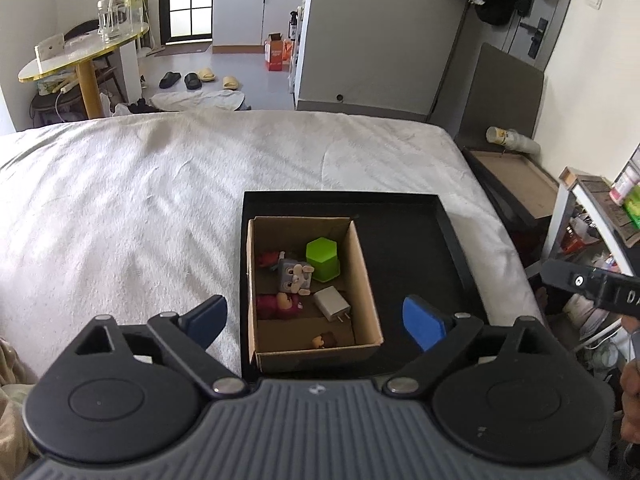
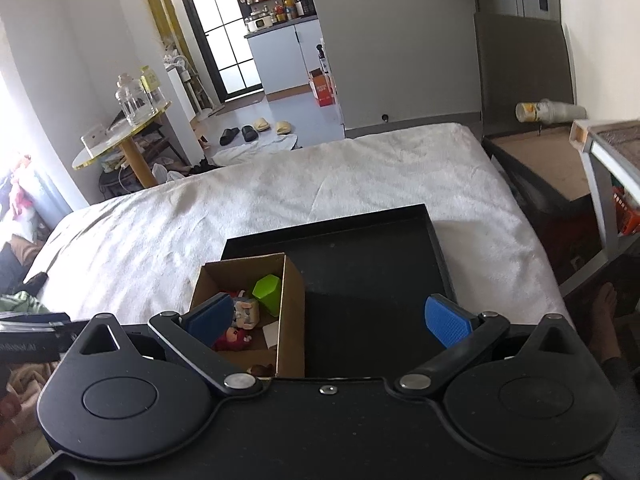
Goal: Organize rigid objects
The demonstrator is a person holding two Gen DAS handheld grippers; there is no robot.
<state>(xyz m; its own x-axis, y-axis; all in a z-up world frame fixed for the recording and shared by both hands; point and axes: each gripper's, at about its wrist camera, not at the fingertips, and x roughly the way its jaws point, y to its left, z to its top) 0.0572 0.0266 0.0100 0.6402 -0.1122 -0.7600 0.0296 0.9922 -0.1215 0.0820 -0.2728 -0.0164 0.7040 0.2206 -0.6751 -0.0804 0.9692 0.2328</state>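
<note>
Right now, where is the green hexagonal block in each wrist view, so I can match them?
Left wrist: green hexagonal block sits just right of centre, at the far right inside the cardboard box.
Right wrist: green hexagonal block shows left of centre, against the box's right wall.
Shared landmark: the black tray under the box.

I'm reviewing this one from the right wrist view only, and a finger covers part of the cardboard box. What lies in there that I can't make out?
Observer: A white charger plug lies flat on the floor of the cardboard box, with its prongs showing.
Operator: Anything tucked against the near wall?
Observer: Yes, a small brown-haired figure lies right against it.
Operator: Is the left gripper carrying something?
Observer: No. The left gripper is open above the box, with nothing between its fingers.
</note>
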